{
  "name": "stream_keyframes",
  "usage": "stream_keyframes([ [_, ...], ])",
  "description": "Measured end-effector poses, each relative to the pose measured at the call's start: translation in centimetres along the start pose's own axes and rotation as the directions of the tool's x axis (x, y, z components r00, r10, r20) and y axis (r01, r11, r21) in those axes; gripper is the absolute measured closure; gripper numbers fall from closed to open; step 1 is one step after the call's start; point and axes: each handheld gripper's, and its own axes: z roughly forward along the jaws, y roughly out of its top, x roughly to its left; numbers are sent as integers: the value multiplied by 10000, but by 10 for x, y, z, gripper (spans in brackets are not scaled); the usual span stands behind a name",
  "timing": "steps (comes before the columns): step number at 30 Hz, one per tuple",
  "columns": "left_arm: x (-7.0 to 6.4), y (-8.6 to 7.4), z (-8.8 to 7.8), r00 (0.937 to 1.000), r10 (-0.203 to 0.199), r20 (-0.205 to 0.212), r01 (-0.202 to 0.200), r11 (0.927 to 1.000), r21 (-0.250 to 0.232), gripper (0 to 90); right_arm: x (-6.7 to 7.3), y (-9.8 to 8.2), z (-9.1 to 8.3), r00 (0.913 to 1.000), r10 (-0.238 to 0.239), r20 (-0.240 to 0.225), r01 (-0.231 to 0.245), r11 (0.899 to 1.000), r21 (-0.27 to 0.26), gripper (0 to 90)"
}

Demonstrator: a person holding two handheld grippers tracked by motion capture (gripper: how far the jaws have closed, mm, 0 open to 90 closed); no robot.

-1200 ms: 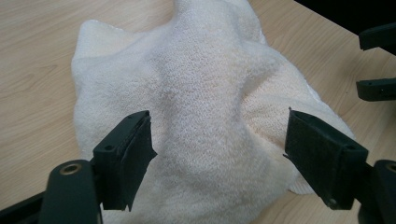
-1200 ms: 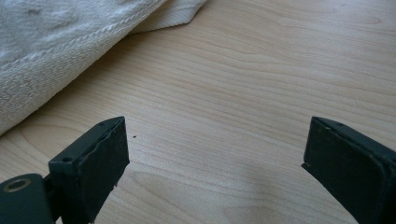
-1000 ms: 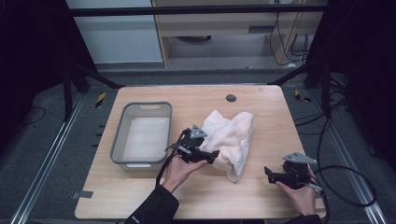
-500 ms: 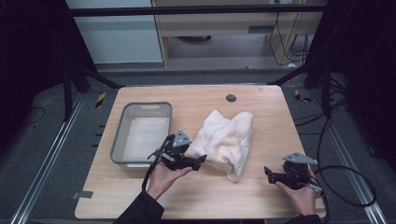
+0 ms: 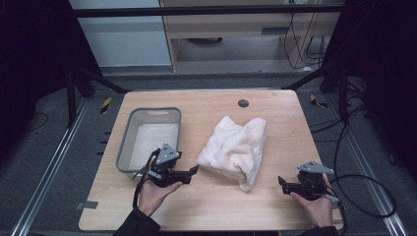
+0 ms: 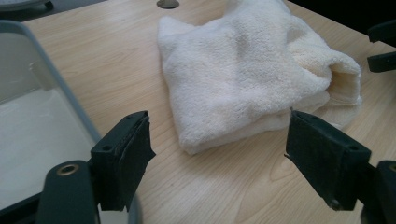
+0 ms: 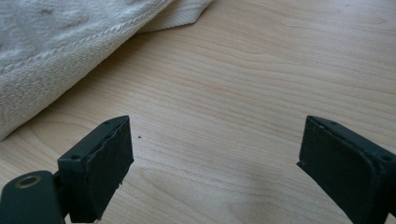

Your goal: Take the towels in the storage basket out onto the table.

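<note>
A crumpled white towel (image 5: 236,150) lies on the middle of the wooden table (image 5: 221,206). My left gripper (image 5: 192,172) rests on the table just left of the towel's near-left edge, apart from it, with its jaws pointing right. In the left gripper view the left gripper (image 6: 217,135) is wide open with bare wood between the jaws, and the towel (image 6: 252,70) lies a little beyond. My right gripper (image 5: 281,183) sits near the table's front right, right of the towel's near corner. The right gripper (image 7: 212,149) is open over bare wood, with the towel's hem (image 7: 60,42) at the upper left.
A grey plastic bin (image 5: 129,142) stands at the table's left, close behind the left hand; its rim (image 6: 70,100) runs beside the left jaw. A round cable hole (image 5: 243,103) is at the far middle. Cables trail off the right side.
My left gripper has drawn back from the towel's left edge, moving left and toward the front, and is now off it. The towel lies still. The right gripper has not moved.
</note>
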Motion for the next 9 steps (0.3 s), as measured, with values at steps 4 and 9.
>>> stream_keyframes([
  [4,6,-6,-11,9997,-187,-153,185,9997,-145,226,1,0,-1,10000,67,-26,-67,10000,-22,106],
  [9,15,-16,-24,9983,-429,-404,418,9988,-270,228,1,0,-1,10000,32,-18,-32,10000,-54,107],
])
